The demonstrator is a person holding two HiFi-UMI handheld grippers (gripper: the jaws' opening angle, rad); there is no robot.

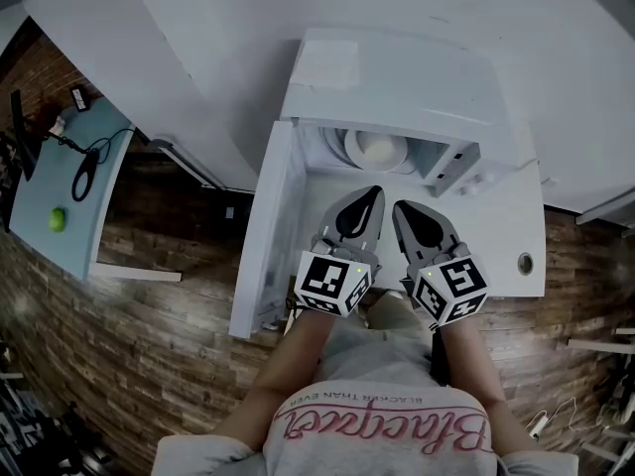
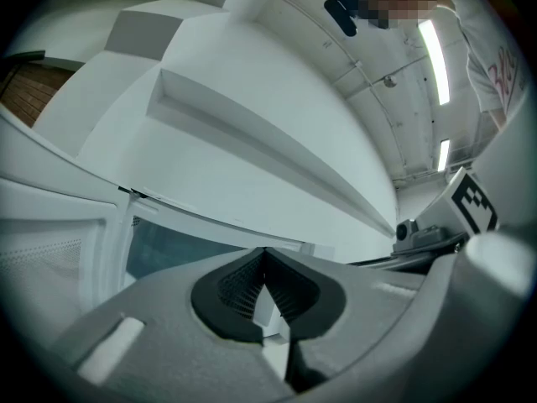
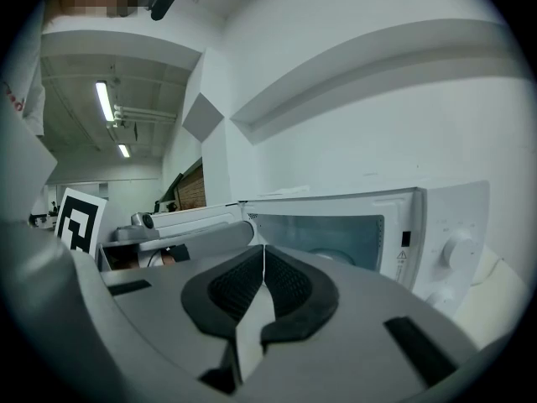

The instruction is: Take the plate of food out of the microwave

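The microwave point(image 1: 397, 77) stands open on the white counter point(image 1: 511, 231). Its door point(image 1: 266, 231) is swung out to my left, walling off that side. The plate of food point(image 1: 377, 150) sits inside the cavity. The opening's front edge lies just ahead of my tips, with bare counter below and to the right. My left gripper point(image 1: 374, 192) and right gripper point(image 1: 401, 207) sit side by side, close together, pointing at the opening, roughly level. Both pairs of jaws are pressed together with nothing between them.
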